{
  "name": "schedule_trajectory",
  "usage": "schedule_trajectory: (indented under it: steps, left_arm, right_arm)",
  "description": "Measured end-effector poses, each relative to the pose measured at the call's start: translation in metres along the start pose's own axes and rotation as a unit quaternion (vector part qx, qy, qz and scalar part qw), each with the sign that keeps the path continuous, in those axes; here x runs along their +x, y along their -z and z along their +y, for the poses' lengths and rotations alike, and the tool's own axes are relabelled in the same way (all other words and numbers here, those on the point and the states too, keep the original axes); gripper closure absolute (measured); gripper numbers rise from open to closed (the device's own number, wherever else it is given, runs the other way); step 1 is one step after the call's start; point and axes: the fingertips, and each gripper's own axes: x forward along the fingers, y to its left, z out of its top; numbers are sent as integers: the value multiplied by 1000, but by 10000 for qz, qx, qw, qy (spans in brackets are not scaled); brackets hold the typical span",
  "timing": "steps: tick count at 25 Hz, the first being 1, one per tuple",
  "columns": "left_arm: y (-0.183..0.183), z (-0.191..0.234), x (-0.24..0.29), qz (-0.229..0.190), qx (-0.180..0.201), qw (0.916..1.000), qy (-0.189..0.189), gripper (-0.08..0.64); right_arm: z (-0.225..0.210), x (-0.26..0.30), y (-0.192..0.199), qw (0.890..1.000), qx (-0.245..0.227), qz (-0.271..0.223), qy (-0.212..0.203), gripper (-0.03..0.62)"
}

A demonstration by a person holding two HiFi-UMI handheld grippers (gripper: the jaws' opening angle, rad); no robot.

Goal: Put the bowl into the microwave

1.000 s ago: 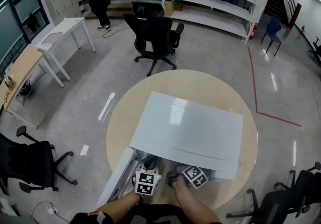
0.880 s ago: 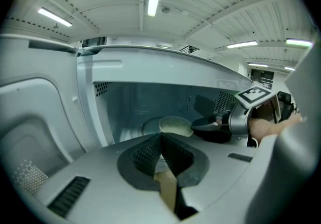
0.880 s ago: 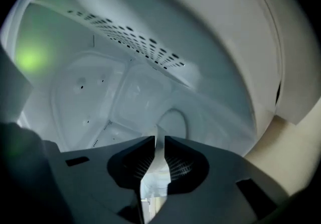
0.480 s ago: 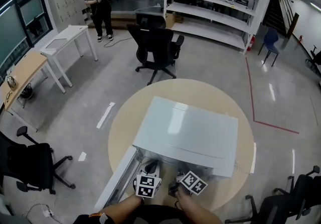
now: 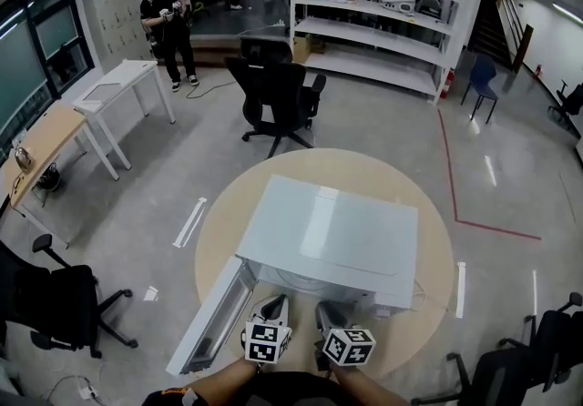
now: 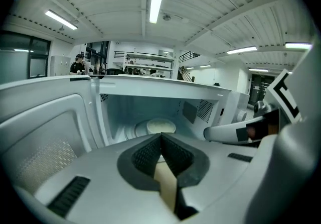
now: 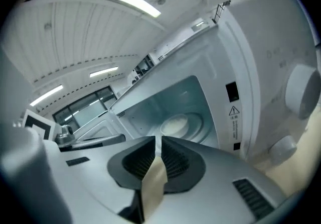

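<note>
A grey-floored workroom; a round table (image 5: 437, 240) carries a white microwave (image 5: 328, 236) near its middle. Toward the table's left edge the door (image 5: 211, 318) hangs wide open, leaving the cavity free to reach. The left gripper (image 6: 160, 140) sits at the near edge facing in, jaws pressed together on nothing. The bowl (image 6: 156, 126) rests on the turntable (image 6: 139, 128) inside, well apart from both tools, so the placing looks done. The right gripper (image 7: 159, 142), just beside the left, is likewise closed and empty. Knobs (image 7: 301, 90) lie to its right. Beyond the table's far edge a chair (image 5: 282, 90) and shelves (image 5: 373, 22) stand well off; nothing seems to block the door's swing.
</note>
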Motion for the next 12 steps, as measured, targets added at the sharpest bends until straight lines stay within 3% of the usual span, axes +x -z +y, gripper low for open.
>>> schedule_trajectory:
  steps: [6,12]
  left_arm:
    - [1,-32,-22,-116,-16,9999,-9,514]
    - [8,-65,-40,-210,-29,9997,-85,514]
  right_arm:
    - [19,-40,6,9951,-941,180,-253,543]
    - [14,-74,7,9909,-1287,101,-377,543]
